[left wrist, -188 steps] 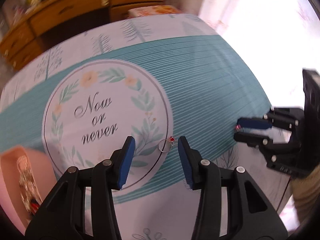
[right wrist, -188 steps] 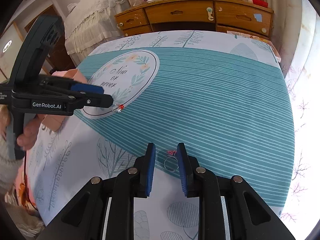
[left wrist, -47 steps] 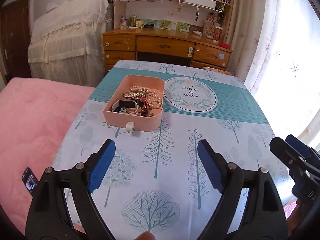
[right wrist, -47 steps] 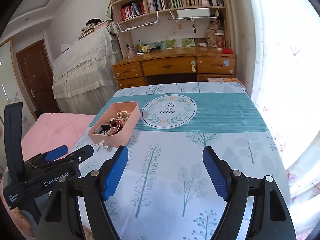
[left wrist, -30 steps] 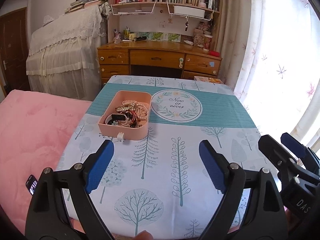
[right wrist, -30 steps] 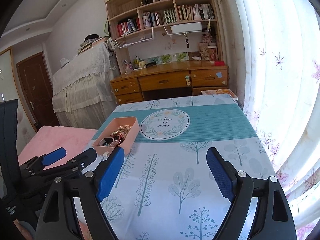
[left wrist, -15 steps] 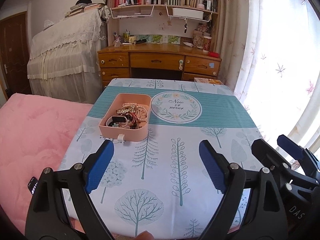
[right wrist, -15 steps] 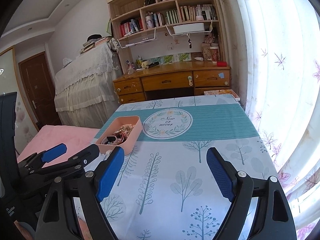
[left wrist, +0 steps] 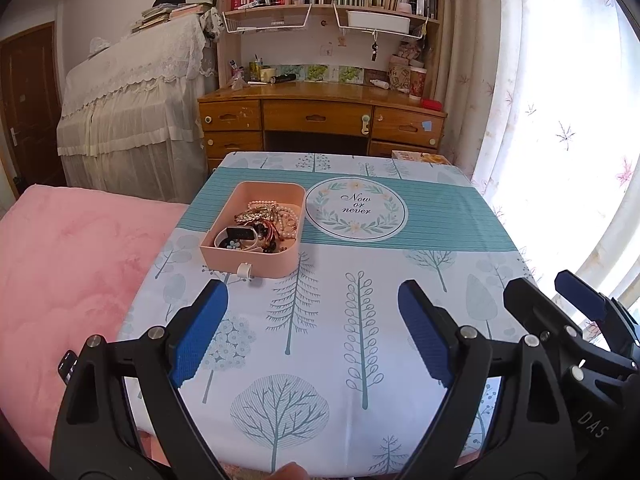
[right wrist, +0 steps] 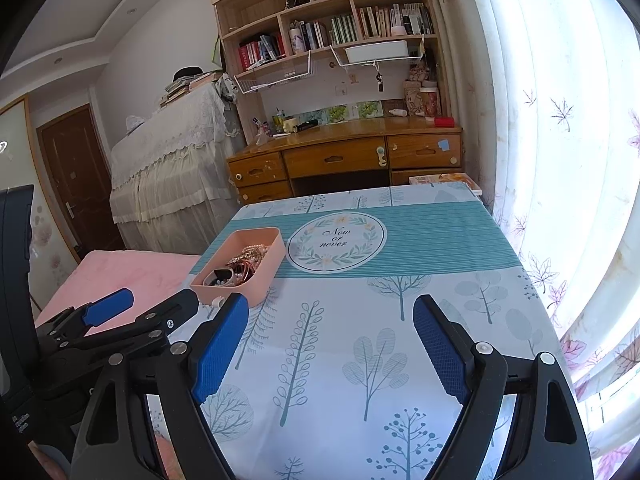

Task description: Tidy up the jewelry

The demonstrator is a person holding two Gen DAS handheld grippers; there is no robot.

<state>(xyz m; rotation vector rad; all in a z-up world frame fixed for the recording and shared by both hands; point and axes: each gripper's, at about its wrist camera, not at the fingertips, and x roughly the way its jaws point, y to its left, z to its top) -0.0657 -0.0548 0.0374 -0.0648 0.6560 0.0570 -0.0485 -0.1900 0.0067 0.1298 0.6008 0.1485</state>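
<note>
A pink open box holds a heap of jewelry: pearl strands, bangles and a dark band. It sits on the left of the table's tree-print cloth. It also shows in the right wrist view. My left gripper is open and empty, held back above the table's near edge. My right gripper is open and empty too, beside it on the right. No loose jewelry shows on the cloth.
A round "Now or never" print lies right of the box. A pink bed borders the table's left side. A wooden desk with shelves stands behind, and a curtained window is on the right.
Both grippers had closed around rings on the cloth; now both are open, empty and pulled back from the table. In the last second they have barely moved.
</note>
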